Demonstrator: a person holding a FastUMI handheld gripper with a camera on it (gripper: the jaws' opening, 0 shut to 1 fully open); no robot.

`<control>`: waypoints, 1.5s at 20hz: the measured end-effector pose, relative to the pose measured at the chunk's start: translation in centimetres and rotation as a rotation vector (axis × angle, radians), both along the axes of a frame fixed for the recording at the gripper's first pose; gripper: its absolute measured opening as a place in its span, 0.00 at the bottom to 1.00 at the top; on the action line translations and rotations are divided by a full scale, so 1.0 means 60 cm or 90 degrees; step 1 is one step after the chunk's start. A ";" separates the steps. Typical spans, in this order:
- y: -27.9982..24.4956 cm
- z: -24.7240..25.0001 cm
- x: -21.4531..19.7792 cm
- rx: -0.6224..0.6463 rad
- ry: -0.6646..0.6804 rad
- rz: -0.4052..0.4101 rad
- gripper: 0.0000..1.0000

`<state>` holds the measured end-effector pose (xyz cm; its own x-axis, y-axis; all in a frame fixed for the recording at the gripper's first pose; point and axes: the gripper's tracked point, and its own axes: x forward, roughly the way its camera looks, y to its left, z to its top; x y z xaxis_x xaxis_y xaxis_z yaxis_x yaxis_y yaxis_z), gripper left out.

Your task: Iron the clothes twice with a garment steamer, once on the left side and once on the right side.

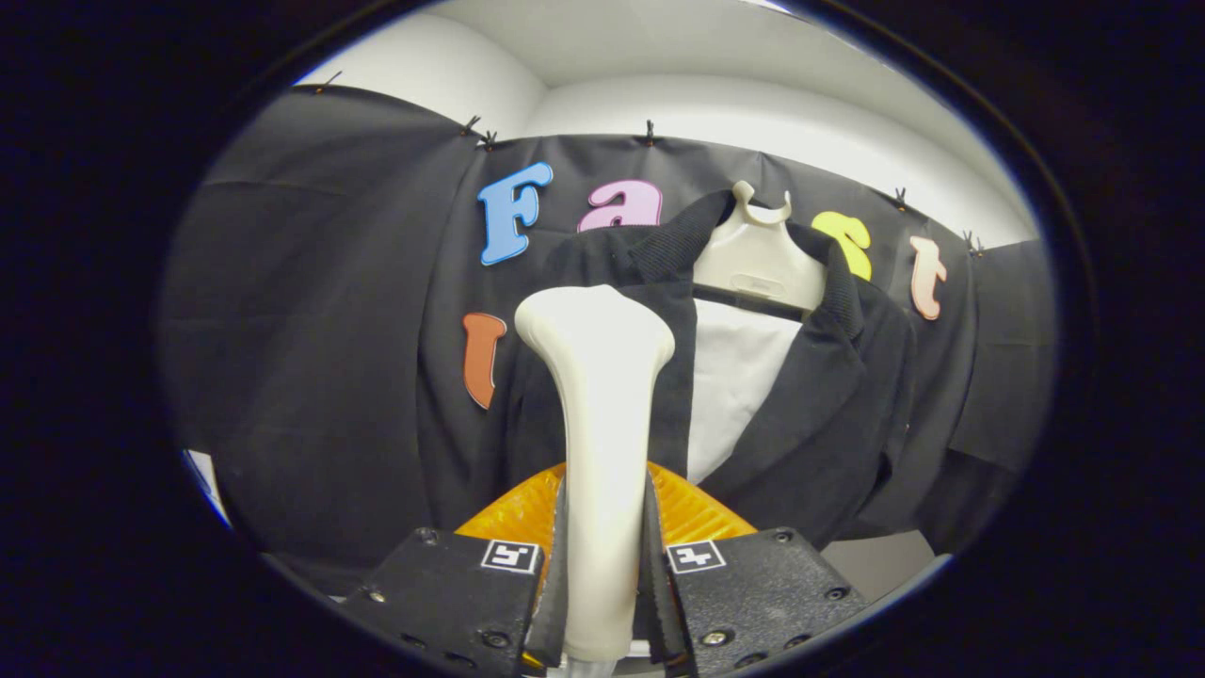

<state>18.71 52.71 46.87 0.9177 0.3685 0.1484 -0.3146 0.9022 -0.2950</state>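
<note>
clamping the steamer (602,414) by its handle, the tool (602,574) holds it upright before the jacket (828,414), left of the hanger (758,254).

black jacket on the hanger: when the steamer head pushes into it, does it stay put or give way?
Likely gives way: the black woven jacket hangs loose from a white plastic hanger, its lapels draping in soft folds, so probably floppy. It may swing on that single hook. The cream smooth-handled steamer, clamped between the claw fingers, looks rigid and possibly slippery.
</note>
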 end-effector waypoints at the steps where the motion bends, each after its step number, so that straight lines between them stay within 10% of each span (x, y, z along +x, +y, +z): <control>1: -0.001 -0.006 0.002 0.002 0.004 -0.001 0.36; 30: -0.059 -0.295 0.017 -0.049 0.152 -0.014 0.36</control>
